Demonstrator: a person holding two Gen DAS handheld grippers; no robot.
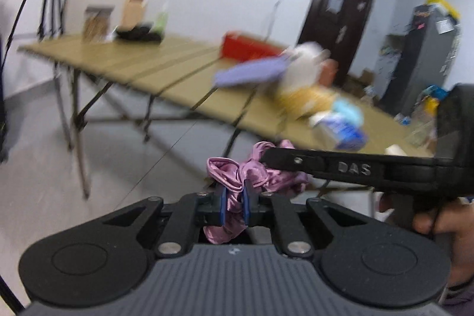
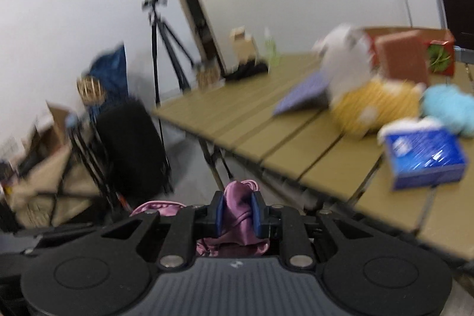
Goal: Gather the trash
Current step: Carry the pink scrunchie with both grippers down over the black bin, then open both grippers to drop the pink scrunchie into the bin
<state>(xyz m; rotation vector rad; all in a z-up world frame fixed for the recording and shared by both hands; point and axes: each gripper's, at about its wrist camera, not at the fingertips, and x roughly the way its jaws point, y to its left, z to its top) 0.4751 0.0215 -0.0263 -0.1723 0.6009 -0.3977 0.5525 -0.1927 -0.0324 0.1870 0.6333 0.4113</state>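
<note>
- Holding a bunched-up purple satin cloth (image 1: 237,191) between them, both grippers have it off the table and over the floor.
- left gripper (image 1: 235,205): its blue pads (image 1: 222,208) are pressed in on a fold of the cloth, pinching it tight. More of the fabric puffs out above the pads, towards 12 o'clock.
- right gripper (image 2: 237,212): same deal, jaws squeezed onto a hump of the same cloth, with a bit of it spilling out at about 9 o'clock in that view.
- In the left wrist view the other gripper comes in from 3 o'clock, marked "DAS", its tip touching the cloth. The person's right hand (image 1: 438,224) is wrapped around its handle.
- tan slatted table (image 1: 142,61) sits beyond the cloth, running from about 10 o'clock to 3 o'clock in the left view. Everything on it is motion-blurred.
- On the table: a blue box (image 2: 425,157) near the edge, a yellow plush thing (image 2: 376,105) just behind it, something light blue (image 2: 450,105) beside that, a flat purple piece (image 2: 305,94), a red box (image 1: 248,48) further back.
- Far end of the table has a cardboard box (image 1: 133,9) and a dark lump; can't tell what that one is.
- black tripod (image 2: 161,49) and a black bag (image 2: 130,150) stand on the floor at roughly 10 o'clock in the right view.
</note>
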